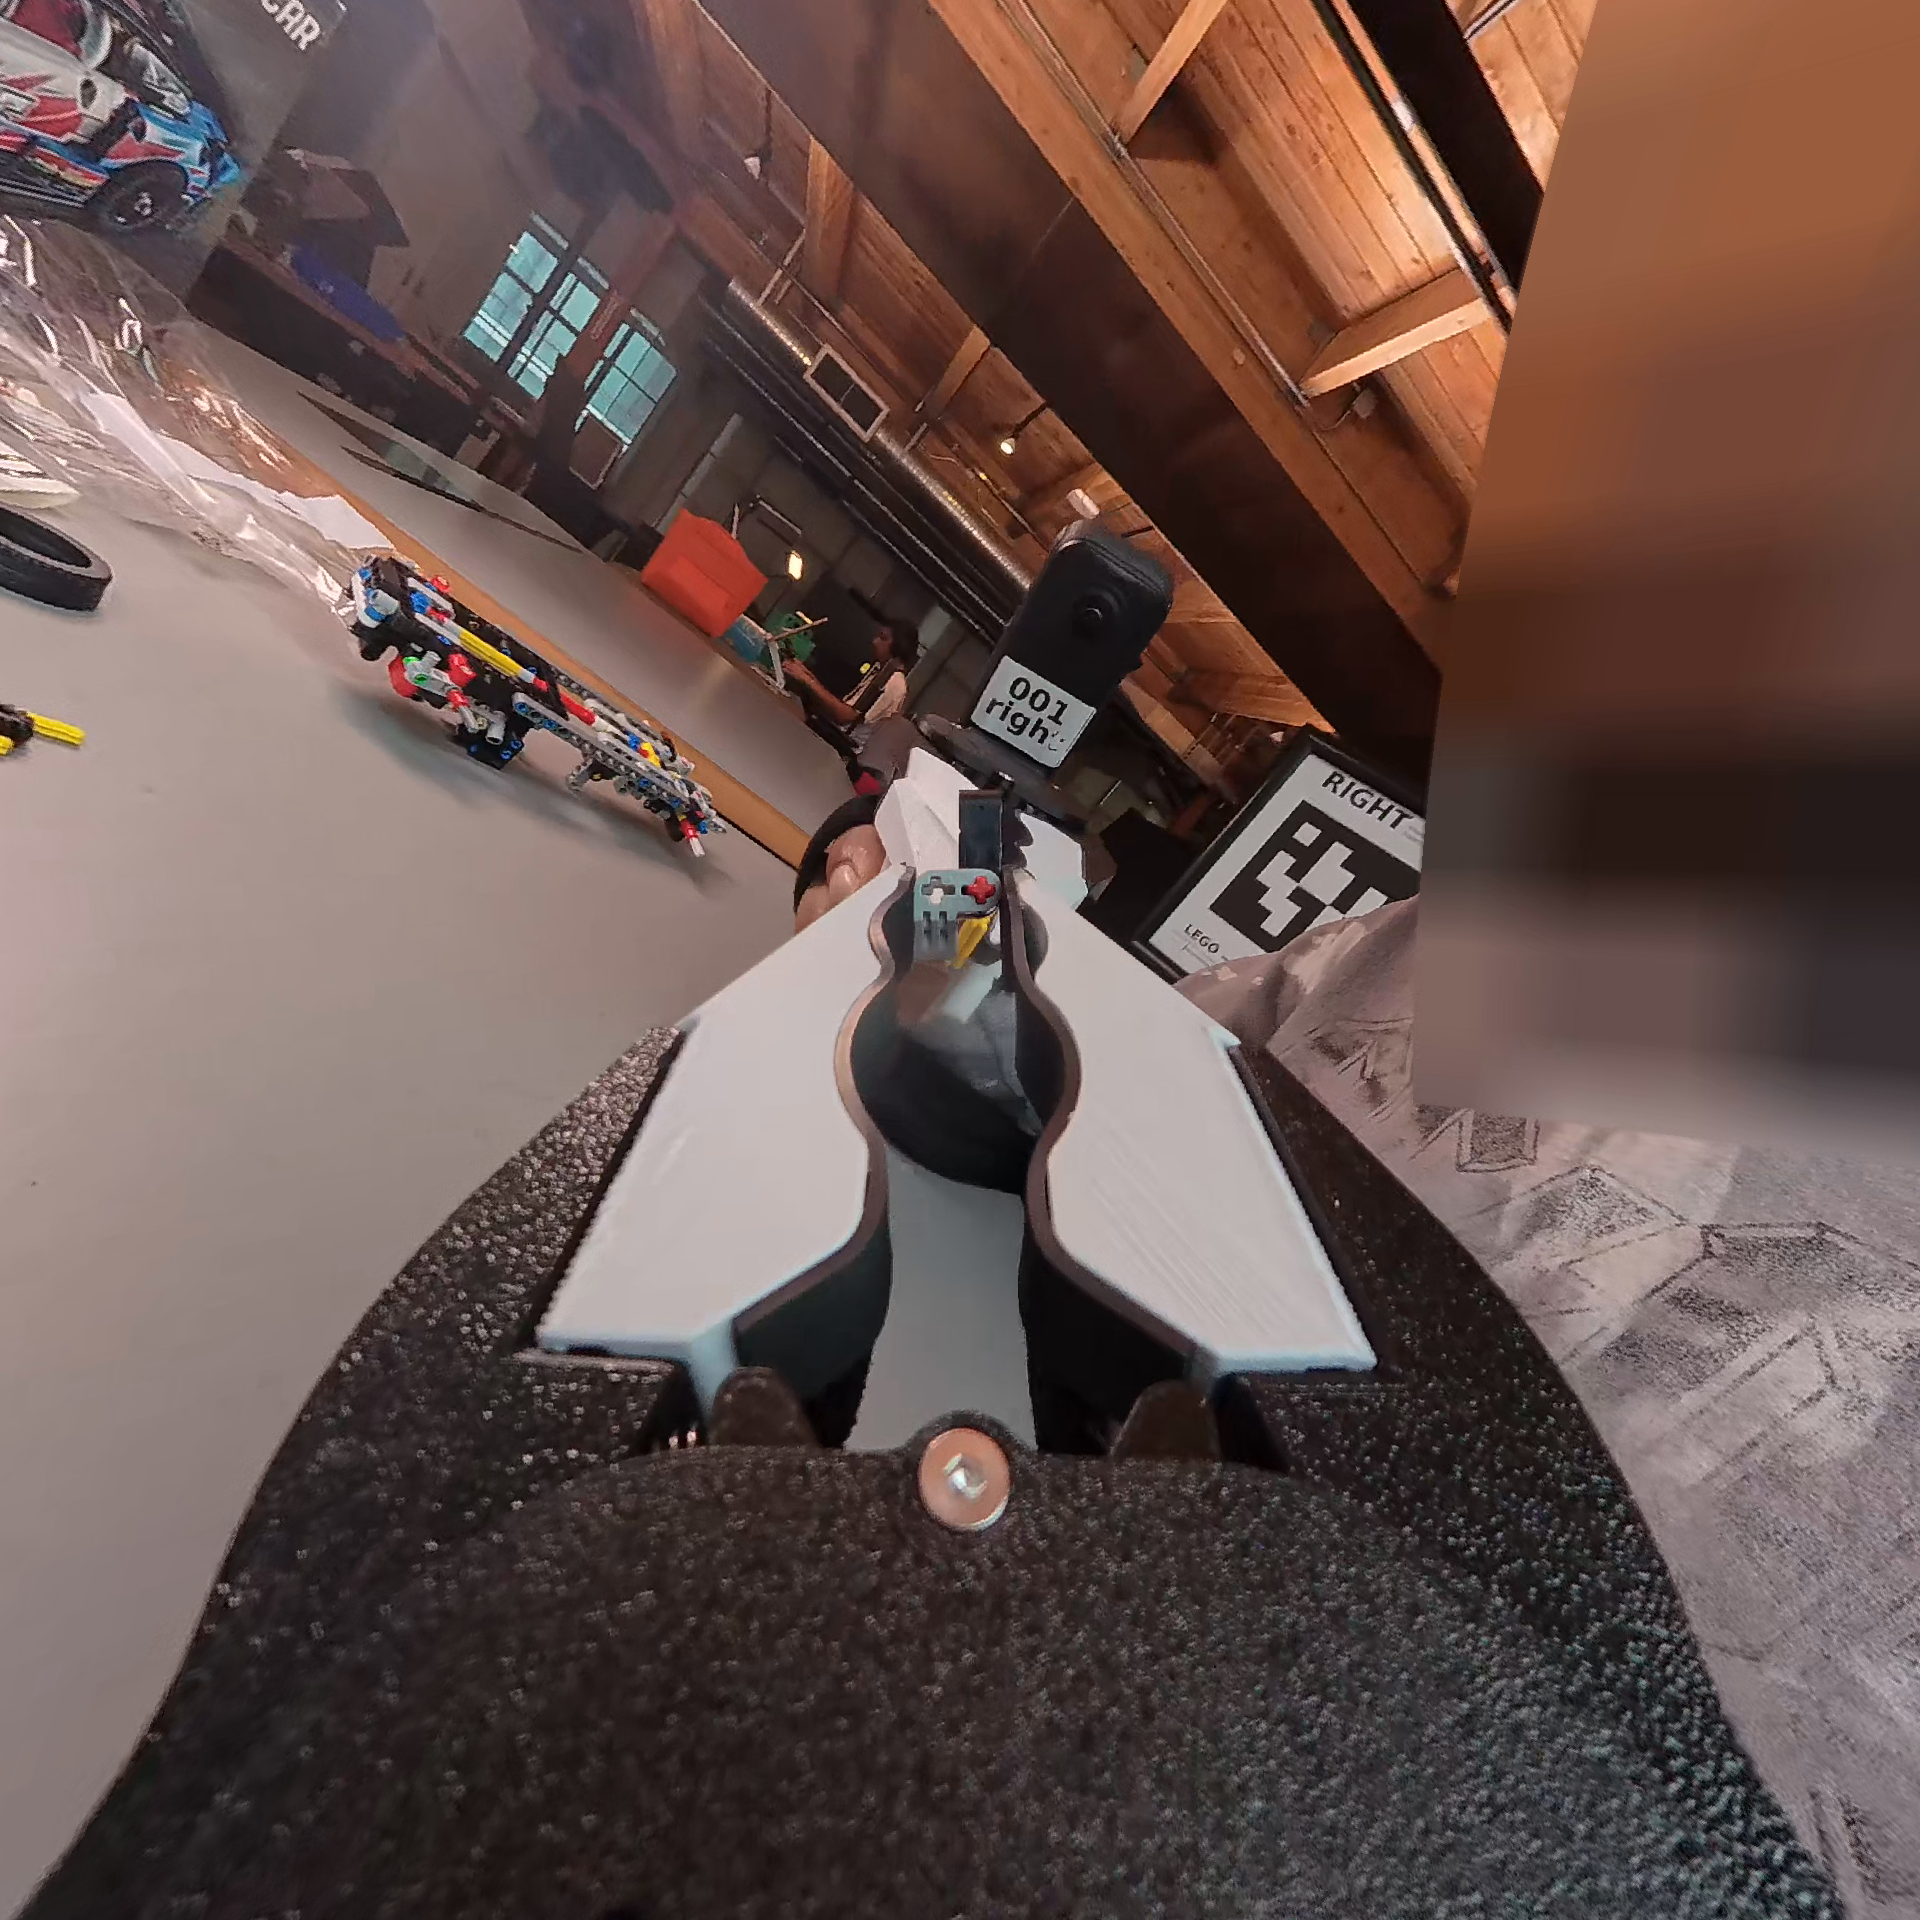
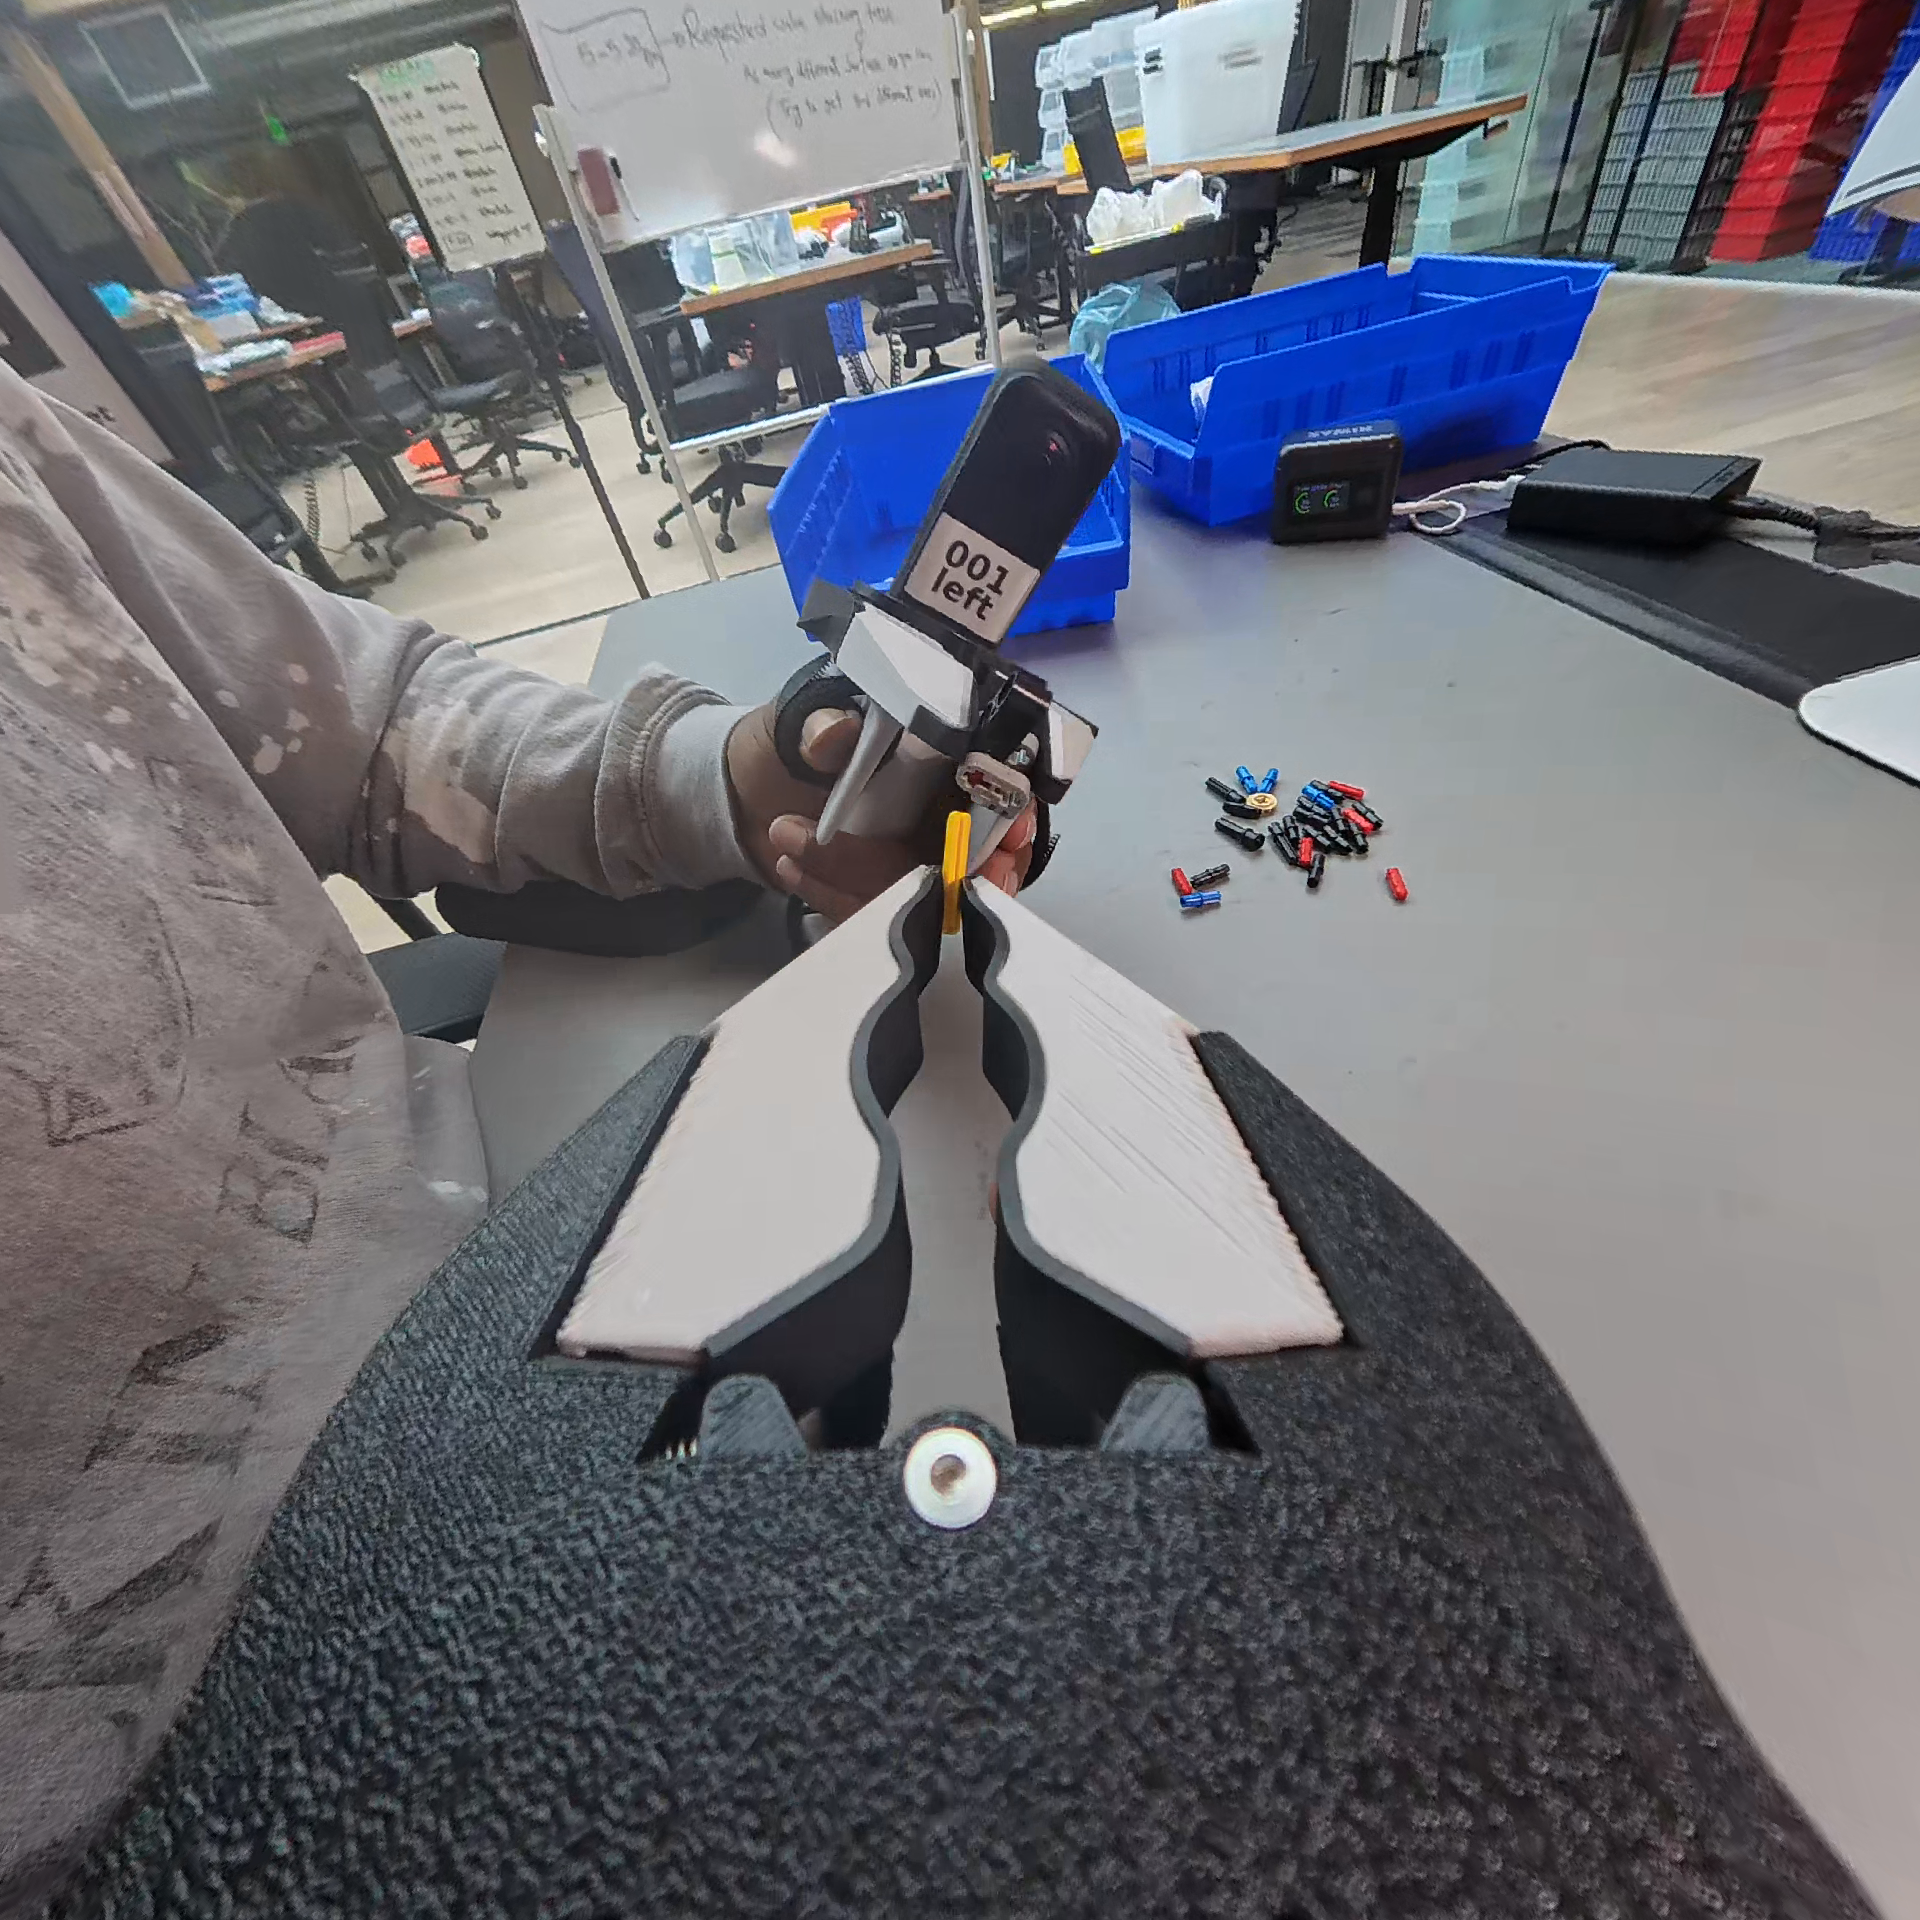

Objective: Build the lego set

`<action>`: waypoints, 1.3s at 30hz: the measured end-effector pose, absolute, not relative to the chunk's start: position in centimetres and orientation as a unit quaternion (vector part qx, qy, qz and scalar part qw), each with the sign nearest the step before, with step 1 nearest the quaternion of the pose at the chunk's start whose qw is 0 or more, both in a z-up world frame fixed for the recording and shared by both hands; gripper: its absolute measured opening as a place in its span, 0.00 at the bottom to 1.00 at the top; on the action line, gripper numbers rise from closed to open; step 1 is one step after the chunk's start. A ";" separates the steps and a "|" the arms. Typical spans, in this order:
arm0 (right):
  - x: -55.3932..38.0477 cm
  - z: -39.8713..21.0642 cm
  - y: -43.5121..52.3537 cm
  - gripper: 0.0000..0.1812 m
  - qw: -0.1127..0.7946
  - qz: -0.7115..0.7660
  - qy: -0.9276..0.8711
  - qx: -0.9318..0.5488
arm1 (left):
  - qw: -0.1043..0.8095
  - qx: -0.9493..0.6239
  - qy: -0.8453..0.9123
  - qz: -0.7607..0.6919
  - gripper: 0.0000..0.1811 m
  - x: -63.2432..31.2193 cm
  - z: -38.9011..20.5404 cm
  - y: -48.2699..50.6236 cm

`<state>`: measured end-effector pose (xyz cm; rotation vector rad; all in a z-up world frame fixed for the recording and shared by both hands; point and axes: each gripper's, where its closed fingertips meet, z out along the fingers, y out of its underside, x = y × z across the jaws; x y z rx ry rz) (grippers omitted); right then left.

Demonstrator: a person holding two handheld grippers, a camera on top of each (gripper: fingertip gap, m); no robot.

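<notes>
So your left gripper [image 1: 956, 909] is clamped on a small grey connector [image 1: 943, 906] with a red pin, up off the grey table [image 2: 1558, 935]. Your right gripper [image 2: 948, 883] pinches a yellow axle [image 2: 954, 868] meeting it. The half-built chassis [image 1: 520, 686] sits well apart, loose pins [image 2: 1299, 821] nearby.

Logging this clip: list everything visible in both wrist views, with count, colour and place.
Grey connector piece: one, grey with a red pin, between the left gripper's fingers.
Yellow axle: one, yellow, pinched by the right gripper, its top at the connector.
Partly built model: one, multicoloured, on the grey table.
Tyre: one, black, on the table, far left in the left wrist view.
Loose pins: many, black, blue, red, in a pile on the table.
Bins: two, blue, far side of the table.
Whiteboard: one, white, background.
Left gripper: shut.
Right gripper: shut.
</notes>
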<state>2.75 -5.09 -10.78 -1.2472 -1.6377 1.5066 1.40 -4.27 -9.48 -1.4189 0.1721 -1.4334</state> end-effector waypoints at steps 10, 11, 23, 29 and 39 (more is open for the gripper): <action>2.7 -16.0 -0.2 0.01 0.307 0.456 -0.643 -0.533 | 0.371 -0.867 0.266 -0.201 0.08 -0.4 -20.8 -4.3; 2.7 -16.3 -0.1 0.01 0.304 0.452 -0.645 -0.536 | 0.356 -0.870 0.279 -0.195 0.08 -0.1 -21.4 -4.6; 2.8 -17.6 -0.4 0.01 0.290 0.445 -0.657 -0.535 | 0.317 -0.875 0.343 -0.131 0.08 -0.1 -23.8 -5.3; 2.8 -18.0 -0.8 0.01 0.284 0.444 -0.662 -0.532 | 0.319 -0.872 0.351 -0.123 0.08 -0.2 -23.8 -5.4; 3.1 -18.5 -2.5 0.01 0.272 0.454 -0.692 -0.491 | 0.357 -0.855 0.337 -0.168 0.13 0.3 -21.8 -5.5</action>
